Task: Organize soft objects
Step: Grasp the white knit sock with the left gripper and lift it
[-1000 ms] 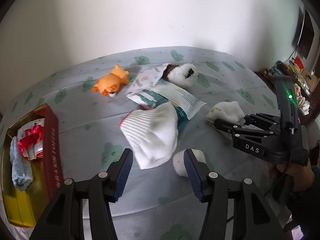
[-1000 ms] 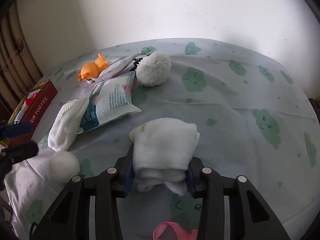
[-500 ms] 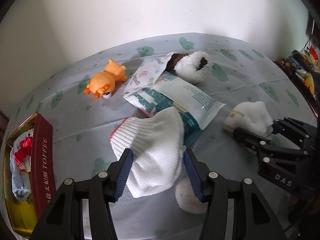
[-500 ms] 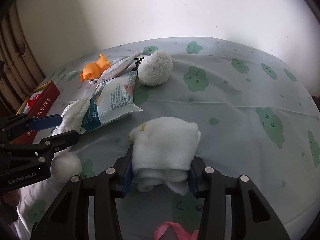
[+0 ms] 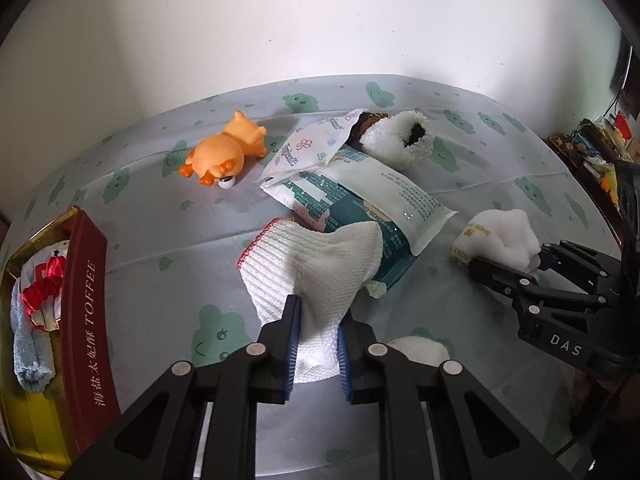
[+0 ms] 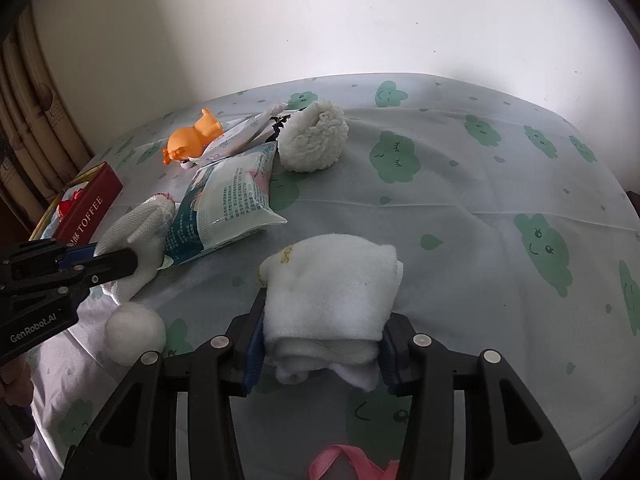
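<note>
My left gripper (image 5: 317, 322) is shut on a white knitted glove (image 5: 316, 264) with a red cuff edge, which lies partly over a teal wipes pack (image 5: 372, 208). The glove also shows in the right wrist view (image 6: 138, 232). My right gripper (image 6: 322, 330) is shut on a folded white towel (image 6: 332, 284), also seen in the left wrist view (image 5: 500, 236). A white ball (image 6: 134, 330) lies on the bed near both grippers. An open red toffee tin (image 5: 86, 300) with cloths inside stands at the left.
An orange plush toy (image 5: 224, 152), a flowered packet (image 5: 308, 148) and a fluffy white slipper (image 5: 400, 140) lie farther back on the cloud-print sheet (image 6: 500, 200). A white wall is behind. Cluttered shelves (image 5: 600, 148) stand at the right. A pink ribbon (image 6: 348, 460) hangs below my right gripper.
My left gripper moved forward over the glove and closed on it. My right gripper kept its hold on the towel and barely moved.
</note>
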A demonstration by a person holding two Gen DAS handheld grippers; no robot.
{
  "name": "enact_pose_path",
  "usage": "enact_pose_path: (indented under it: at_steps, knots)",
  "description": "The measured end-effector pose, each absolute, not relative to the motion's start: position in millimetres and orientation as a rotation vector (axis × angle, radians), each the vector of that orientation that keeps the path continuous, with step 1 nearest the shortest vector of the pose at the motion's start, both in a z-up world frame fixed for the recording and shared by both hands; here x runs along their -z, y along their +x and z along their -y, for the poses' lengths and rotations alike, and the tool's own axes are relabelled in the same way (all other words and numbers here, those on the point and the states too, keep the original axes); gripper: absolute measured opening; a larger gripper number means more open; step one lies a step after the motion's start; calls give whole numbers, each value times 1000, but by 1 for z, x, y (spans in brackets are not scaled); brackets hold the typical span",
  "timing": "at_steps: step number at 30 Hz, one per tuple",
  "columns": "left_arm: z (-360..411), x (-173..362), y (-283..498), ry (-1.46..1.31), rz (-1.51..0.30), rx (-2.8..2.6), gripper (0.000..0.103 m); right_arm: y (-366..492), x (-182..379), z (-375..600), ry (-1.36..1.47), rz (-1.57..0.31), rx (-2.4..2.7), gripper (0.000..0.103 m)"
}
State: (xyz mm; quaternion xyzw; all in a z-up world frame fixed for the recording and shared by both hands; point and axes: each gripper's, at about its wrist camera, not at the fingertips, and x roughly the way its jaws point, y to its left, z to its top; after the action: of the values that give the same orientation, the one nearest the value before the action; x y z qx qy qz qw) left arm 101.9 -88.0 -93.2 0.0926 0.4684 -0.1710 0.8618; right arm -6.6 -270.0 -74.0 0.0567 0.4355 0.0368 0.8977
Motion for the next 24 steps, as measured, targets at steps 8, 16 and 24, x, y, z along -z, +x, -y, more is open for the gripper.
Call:
enact_pose_path:
  at_steps: [8,16,24]
  knots:
    - [78,73,97,177,-951,347,15,-7,75,269,113,-902,-75,45]
    - [56,53,95,152,-930,304,15,-6,75,269,113,-902,-76,45]
    - [15,32,96,116,-901,227,15,-6,75,268,112,-902,-75,45]
